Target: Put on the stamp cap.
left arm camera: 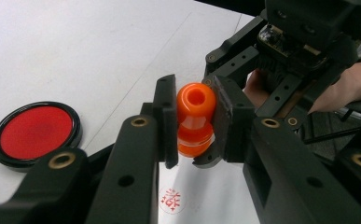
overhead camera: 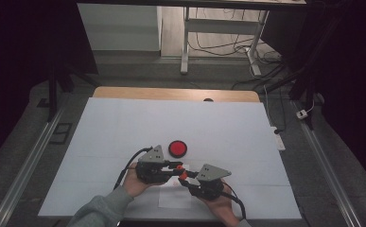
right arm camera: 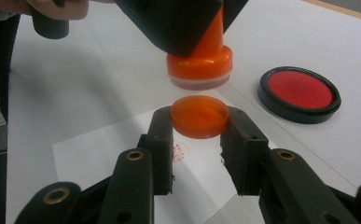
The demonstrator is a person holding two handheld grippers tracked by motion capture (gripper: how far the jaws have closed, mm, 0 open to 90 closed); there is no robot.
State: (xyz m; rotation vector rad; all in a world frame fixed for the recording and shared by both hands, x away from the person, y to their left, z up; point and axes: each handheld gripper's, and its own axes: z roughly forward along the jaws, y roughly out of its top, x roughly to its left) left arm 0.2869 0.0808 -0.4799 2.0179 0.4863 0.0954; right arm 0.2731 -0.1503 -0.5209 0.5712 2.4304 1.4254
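Note:
An orange stamp (left arm camera: 195, 119) hangs above the table, and my left gripper (left arm camera: 193, 100) is shut on its handle. Its round base (right arm camera: 199, 65) faces down in the right gripper view. Just below that base, my right gripper (right arm camera: 200, 122) is shut on the stamp's orange cap (right arm camera: 200, 115), with a small gap between cap and base. In the high view the two grippers (overhead camera: 177, 165) (overhead camera: 183, 177) meet tip to tip near the table's front edge. Under them lies a white paper (right arm camera: 99, 149) with a red stamp mark (left arm camera: 172, 200).
A round black ink pad with a red face (overhead camera: 177, 148) lies open just beyond the grippers, also seen as the ink pad (right arm camera: 299, 93) to the right of the cap. A white sheet (overhead camera: 171, 123) covers the table.

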